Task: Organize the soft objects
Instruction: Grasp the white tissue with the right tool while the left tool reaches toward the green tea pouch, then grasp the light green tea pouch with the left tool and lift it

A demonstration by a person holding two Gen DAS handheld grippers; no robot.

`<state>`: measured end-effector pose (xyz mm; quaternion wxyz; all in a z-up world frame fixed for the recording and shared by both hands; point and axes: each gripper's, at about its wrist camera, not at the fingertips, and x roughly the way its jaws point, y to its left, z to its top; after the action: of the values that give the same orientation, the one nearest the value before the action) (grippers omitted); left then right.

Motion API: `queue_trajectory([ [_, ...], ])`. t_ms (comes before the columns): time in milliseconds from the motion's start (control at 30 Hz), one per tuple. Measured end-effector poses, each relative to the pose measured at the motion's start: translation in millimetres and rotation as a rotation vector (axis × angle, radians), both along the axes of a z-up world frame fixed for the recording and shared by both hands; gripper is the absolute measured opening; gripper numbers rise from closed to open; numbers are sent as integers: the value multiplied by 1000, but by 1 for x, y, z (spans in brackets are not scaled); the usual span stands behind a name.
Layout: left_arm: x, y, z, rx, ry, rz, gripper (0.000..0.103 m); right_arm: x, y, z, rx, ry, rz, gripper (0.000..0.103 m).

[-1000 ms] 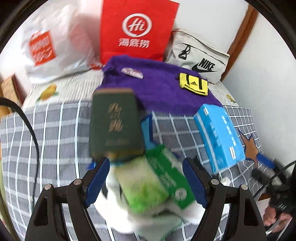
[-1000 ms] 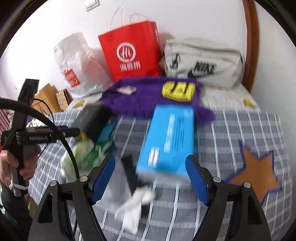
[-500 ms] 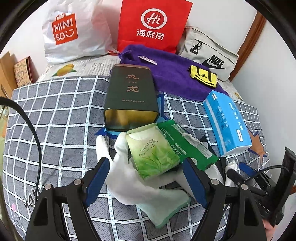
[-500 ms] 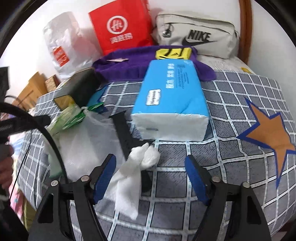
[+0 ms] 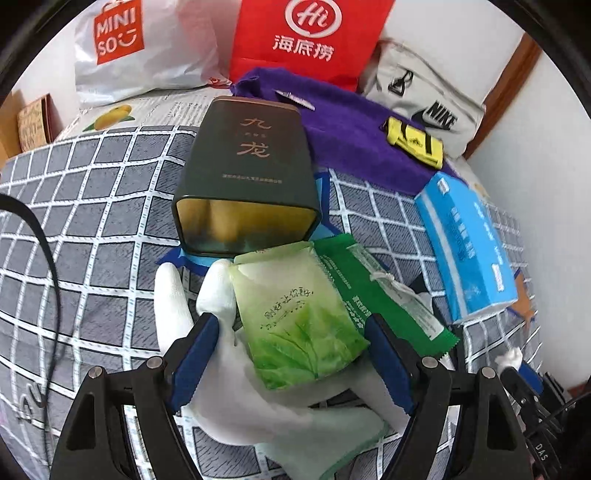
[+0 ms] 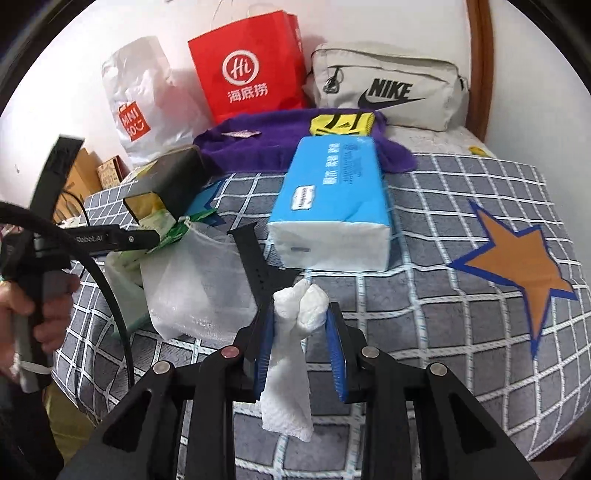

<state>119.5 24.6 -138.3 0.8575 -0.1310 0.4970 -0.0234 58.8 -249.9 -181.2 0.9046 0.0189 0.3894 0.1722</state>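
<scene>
Right wrist view: the right gripper (image 6: 300, 334) has its blue-padded fingers (image 6: 266, 345) pressed in on a crumpled white paper tissue (image 6: 295, 332) — its knotted end sticks up past the fingertips, and its loose tail hangs down between the black arms, so its long axis runs along the fingers. Just beyond the fingertips a black rubber watch strap (image 6: 255, 258) lies on the grey checked bedspread (image 6: 443, 314), pointing away, and past it the blue soft pack of facial tissues (image 6: 332, 199) lies lengthwise, white end toward the fingers. Left of the fingers sits a white mesh pouch (image 6: 195, 280); I cannot tell what is in it.

In the left wrist view, the left gripper (image 5: 291, 354) has its fingers spread wide on either side of a light green tea sachet (image 5: 299, 317), touching neither edge. The sachet rests on a white fabric glove (image 5: 221, 350) whose fingertips point away. Just right of it lies a dark green foil packet (image 5: 384, 295). Straight ahead, a dark green rectangular tin (image 5: 247, 177) lies on its side, its gold-lined open mouth toward the fingers — nothing shows inside. Further back are a purple towel (image 5: 351, 136), a red paper bag (image 5: 310, 33) and a grey Nike pouch (image 5: 424, 96).
</scene>
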Motion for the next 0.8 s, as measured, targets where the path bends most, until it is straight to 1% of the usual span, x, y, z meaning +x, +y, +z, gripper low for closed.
queue_trajectory([
  [233, 0, 0, -7, 26, -22, 7, 81, -7, -18, 13, 41, -17, -28, 29],
  [333, 0, 3, -10, 11, -25, 21, 83, -8, -18, 16, 50, -18, -30, 29],
  [400, 0, 3, -11, 13, -36, 29, 85, -8, -17, 17, 63, -16, -20, 30],
  [467, -1, 0, -13, 35, -58, 25, 88, -8, -14, 17, 72, -16, -7, 30],
  [533, -5, -2, -14, 54, -92, 27, 88, -7, -12, 12, 65, -14, -5, 30],
  [633, -8, -2, -16, 62, -141, 32, 89, -3, -11, 4, 54, -15, 0, 30],
  [700, -10, -2, -18, 66, -168, 40, 89, 5, -11, -6, 27, -23, -8, 30],
  [800, -11, -3, -19, 70, -195, 47, 90, 17, -11, -21, 16, -26, 5, 30],
])
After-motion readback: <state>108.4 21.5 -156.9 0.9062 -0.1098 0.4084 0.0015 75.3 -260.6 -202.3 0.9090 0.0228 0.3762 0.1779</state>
